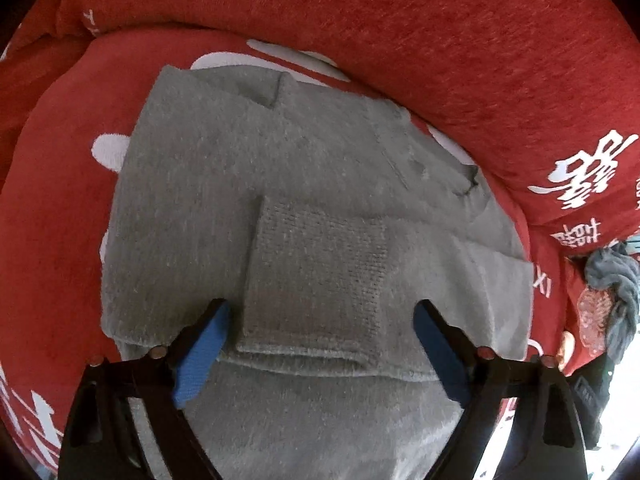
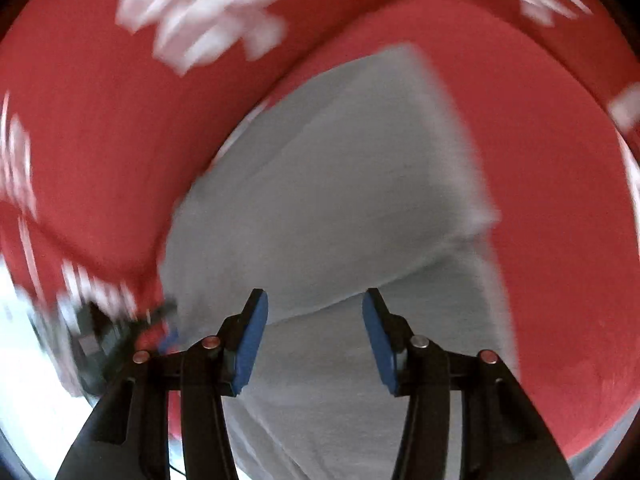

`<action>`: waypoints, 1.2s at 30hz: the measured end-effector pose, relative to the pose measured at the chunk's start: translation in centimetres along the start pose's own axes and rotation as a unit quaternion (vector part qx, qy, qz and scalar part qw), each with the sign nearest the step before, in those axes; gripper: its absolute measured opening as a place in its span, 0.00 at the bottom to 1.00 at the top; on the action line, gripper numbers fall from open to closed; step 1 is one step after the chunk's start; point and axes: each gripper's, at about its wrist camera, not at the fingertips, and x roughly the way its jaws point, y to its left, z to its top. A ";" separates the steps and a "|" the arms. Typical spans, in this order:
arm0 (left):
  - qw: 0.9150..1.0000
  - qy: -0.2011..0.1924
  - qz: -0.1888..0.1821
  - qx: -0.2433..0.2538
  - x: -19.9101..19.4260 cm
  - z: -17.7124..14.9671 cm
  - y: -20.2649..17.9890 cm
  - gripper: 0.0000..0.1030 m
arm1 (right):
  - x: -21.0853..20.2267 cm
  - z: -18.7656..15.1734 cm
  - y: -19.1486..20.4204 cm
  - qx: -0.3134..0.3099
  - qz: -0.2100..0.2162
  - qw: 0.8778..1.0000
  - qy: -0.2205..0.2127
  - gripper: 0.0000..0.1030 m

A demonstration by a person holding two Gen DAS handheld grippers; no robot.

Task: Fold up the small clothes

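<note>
A small grey knitted sweater (image 1: 248, 184) lies flat on a red cover, with a ribbed cuff (image 1: 316, 276) folded over its middle. My left gripper (image 1: 320, 312) is open and hovers just above the cuff, one blue pad on each side, holding nothing. In the right wrist view, which is motion-blurred, the same grey sweater (image 2: 340, 184) fills the centre. My right gripper (image 2: 314, 308) is open above a fold in the sweater and holds nothing.
The red cover (image 1: 440, 32) with white characters rises into a padded ridge behind the sweater. A dark grey-blue cloth (image 1: 616, 296) lies at the far right edge. A dark blurred object (image 2: 100, 340) shows at the lower left of the right wrist view.
</note>
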 end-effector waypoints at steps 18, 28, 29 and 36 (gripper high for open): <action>0.997 -0.023 0.056 0.045 -0.6 -2.2 -1.0 0.17 | -0.6 4.3 -5.8 0.032 0.018 0.999 -0.012 0.06; 0.992 -0.030 0.122 0.008 -3.0 -1.3 1.1 0.18 | -2.7 3.6 -3.9 -0.034 0.013 0.999 0.025 0.18; 0.992 -0.034 0.122 0.013 -3.2 -1.4 0.8 0.25 | -3.0 3.5 -3.4 -0.044 0.015 0.999 0.015 0.21; 0.984 -0.060 0.121 0.119 -2.8 -2.4 -4.0 0.83 | -2.7 6.7 -6.1 0.007 0.019 1.000 -0.010 0.40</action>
